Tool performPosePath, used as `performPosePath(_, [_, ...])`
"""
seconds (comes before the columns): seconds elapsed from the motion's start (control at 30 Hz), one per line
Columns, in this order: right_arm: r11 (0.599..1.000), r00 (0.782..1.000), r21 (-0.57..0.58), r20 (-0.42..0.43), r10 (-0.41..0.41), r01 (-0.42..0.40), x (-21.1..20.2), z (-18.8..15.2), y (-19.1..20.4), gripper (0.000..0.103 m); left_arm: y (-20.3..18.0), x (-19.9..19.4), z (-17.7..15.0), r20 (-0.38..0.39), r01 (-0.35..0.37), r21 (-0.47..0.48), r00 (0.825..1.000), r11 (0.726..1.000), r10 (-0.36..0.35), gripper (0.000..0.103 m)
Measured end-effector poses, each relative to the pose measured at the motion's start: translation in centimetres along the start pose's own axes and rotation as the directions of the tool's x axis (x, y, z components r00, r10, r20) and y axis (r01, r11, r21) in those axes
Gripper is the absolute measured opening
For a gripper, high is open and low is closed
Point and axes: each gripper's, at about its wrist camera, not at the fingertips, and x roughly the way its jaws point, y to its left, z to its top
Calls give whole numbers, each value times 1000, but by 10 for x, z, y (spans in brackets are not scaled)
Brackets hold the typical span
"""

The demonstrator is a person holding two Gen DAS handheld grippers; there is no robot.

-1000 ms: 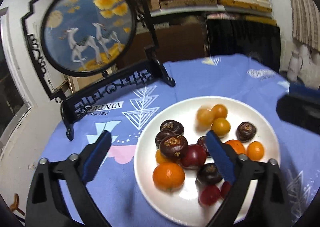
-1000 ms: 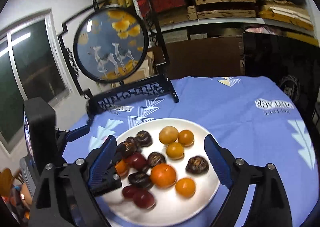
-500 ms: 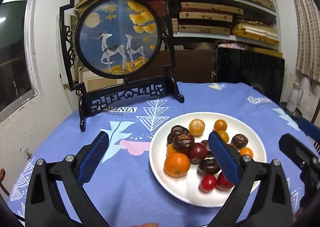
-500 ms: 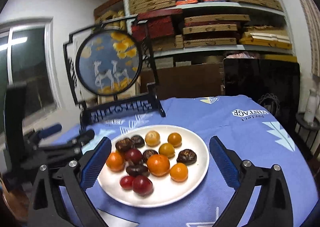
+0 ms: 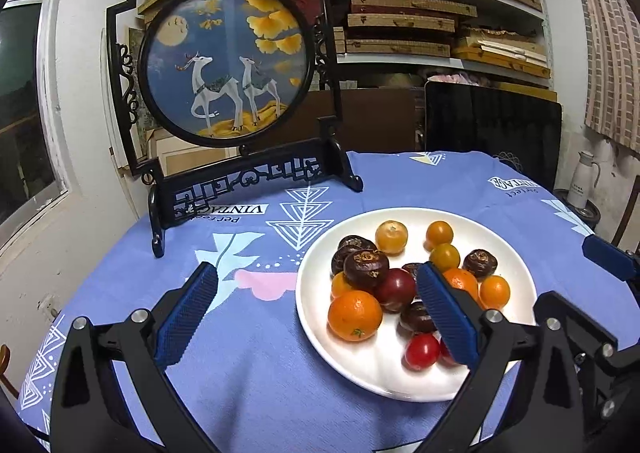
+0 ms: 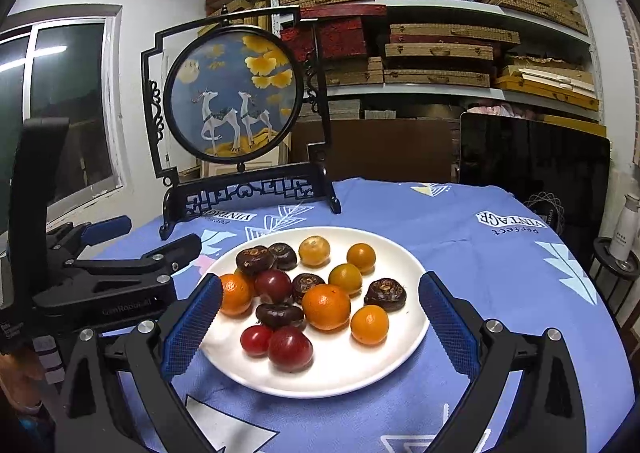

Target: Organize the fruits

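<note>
Fruits point(image 6: 326, 307) lie mixed and touching, heaped on white plate point(image 6: 416, 337) atop blue tablecloth point(image 6: 500, 273). My right gripper point(image 6: 320, 327) and left gripper point(image 5: 316, 315) gape wide, holding nothing. Risk: nudging one round piece sends neighbours rolling off.

The blue tablecloth point(image 6: 460, 237) is showing "VINTAGE" over "Perfect", upside down, at right of frame. The same print is appearing partly hidden beneath the black stand point(image 5: 248, 181).
</note>
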Motion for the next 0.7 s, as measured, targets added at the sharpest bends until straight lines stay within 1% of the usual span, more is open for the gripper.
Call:
performPosePath(0.33, [1000, 1000, -3, -11, 9, -9, 2, -2, 2, 99, 2, 5, -5, -54, 25, -26, 998, 999, -26, 97])
performPosePath(0.5, [999, 999, -22, -22, 23, -23, 4, -4, 6, 99, 1, 5, -6, -55, 1, -17, 999, 1000, -2, 97])
performPosePath(0.7, [999, 999, -41, -22, 27, -28, 4, -4, 10, 99, 5, 12, -5, -88, -27, -39, 996, 999, 24, 97])
